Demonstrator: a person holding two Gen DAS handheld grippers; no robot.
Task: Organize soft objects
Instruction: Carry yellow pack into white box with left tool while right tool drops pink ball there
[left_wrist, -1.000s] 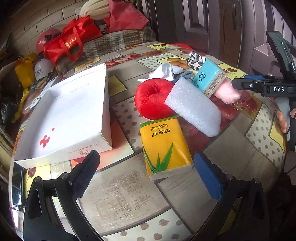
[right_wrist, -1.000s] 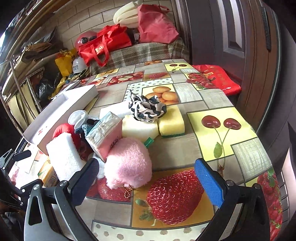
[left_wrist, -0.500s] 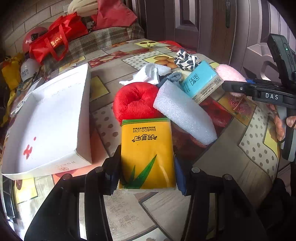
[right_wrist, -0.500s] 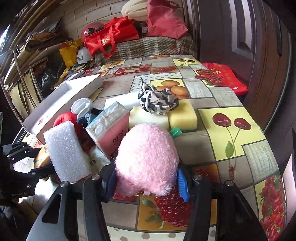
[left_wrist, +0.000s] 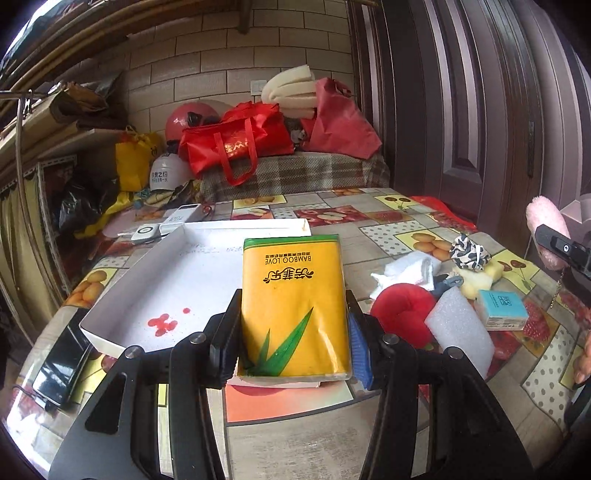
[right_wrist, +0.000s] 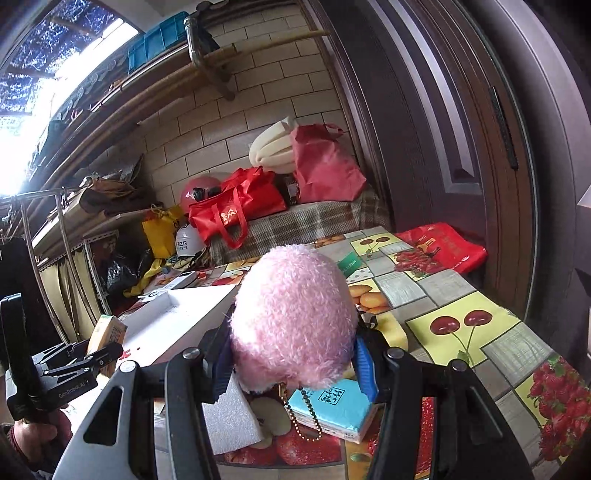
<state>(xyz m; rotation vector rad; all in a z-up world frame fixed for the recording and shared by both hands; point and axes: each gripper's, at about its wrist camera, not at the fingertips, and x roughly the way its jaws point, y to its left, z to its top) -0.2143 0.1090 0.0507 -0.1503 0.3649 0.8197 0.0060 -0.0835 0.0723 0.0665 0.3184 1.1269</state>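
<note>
Left hand-held gripper (left_wrist: 293, 343) clamps the yellow tissue pack (left_wrist: 293, 306); right hand-held gripper (right_wrist: 291, 363) clamps the pink plush (right_wrist: 293, 321).

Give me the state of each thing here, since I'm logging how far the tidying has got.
left gripper: shut on the yellow tissue pack, lifted above the box.
right gripper: shut on the pink plush ball, lifted.
white box: open, nothing in it.
red plush: on the table.
white foam block: on the table.
blue tissue pack: on the table.
</note>
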